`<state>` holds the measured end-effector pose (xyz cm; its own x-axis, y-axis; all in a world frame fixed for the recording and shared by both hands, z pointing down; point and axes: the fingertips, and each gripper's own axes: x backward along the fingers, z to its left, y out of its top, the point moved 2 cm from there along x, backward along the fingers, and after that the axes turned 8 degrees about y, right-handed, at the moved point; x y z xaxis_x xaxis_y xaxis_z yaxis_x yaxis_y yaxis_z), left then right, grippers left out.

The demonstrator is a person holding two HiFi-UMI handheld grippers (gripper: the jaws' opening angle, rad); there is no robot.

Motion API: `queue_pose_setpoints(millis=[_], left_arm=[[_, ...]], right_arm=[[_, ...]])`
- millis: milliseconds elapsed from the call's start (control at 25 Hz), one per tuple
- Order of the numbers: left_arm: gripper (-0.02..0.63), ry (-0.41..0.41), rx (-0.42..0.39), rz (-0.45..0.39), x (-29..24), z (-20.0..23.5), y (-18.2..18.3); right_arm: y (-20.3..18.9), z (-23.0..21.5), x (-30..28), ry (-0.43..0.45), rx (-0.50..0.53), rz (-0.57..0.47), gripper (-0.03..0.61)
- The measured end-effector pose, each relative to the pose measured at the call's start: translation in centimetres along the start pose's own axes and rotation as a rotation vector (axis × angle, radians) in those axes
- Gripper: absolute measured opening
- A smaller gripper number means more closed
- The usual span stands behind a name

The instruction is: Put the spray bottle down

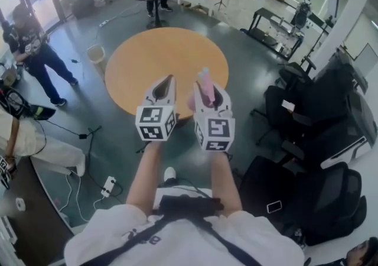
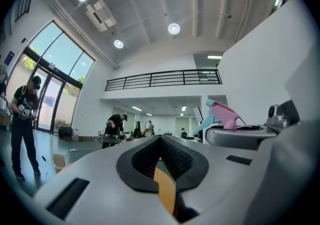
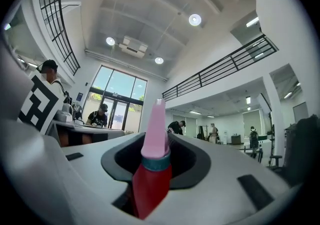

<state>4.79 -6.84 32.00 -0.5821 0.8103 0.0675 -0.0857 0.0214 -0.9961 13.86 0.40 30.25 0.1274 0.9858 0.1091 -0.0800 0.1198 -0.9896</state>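
Within right hand-held gripper, red spray bottle, clamped

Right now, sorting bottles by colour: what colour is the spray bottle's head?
The spray bottle's head is pink; the right gripper view shows it best.

spray bottle in right gripper | left gripper beside, left | table ahead, below
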Motion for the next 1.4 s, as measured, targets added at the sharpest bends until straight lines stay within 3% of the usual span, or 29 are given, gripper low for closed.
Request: queue_pose_setpoints(millis=[200, 520, 880, 1200, 1400], left_arm=[[0.011, 0.009, -0.004, -0.047, -4.8, 4.1, 2.1], [0.011, 0.033, 0.004, -0.039, -10.2, 9.1, 0.7], [0.011, 0.071, 0.030, 0.038, -16.6, 12.4, -3.3], [0.011, 0.073, 0.019, 0.077, -24.0, 14.4, -4.4], [0.011, 0.067, 0.025, 0.151, -27.8, 13.6, -8.4]], right_arm=[[0.5, -0.5, -6.5, -0.014, 0.014, -0.011, 0.153], [-1.8, -1.0, -15.0, 0.005, 0.052, 0.029, 0.153], [-5.7, -2.4, -22.1, 0.076, -0.015, 0.063, 0.153], [-8.5, -5.2, -29.5, 0.108, -0.052, 0.078, 0.153], [-13.1, -8.4, -32.2, 0.087, -0.083, 0.145, 0.153]])
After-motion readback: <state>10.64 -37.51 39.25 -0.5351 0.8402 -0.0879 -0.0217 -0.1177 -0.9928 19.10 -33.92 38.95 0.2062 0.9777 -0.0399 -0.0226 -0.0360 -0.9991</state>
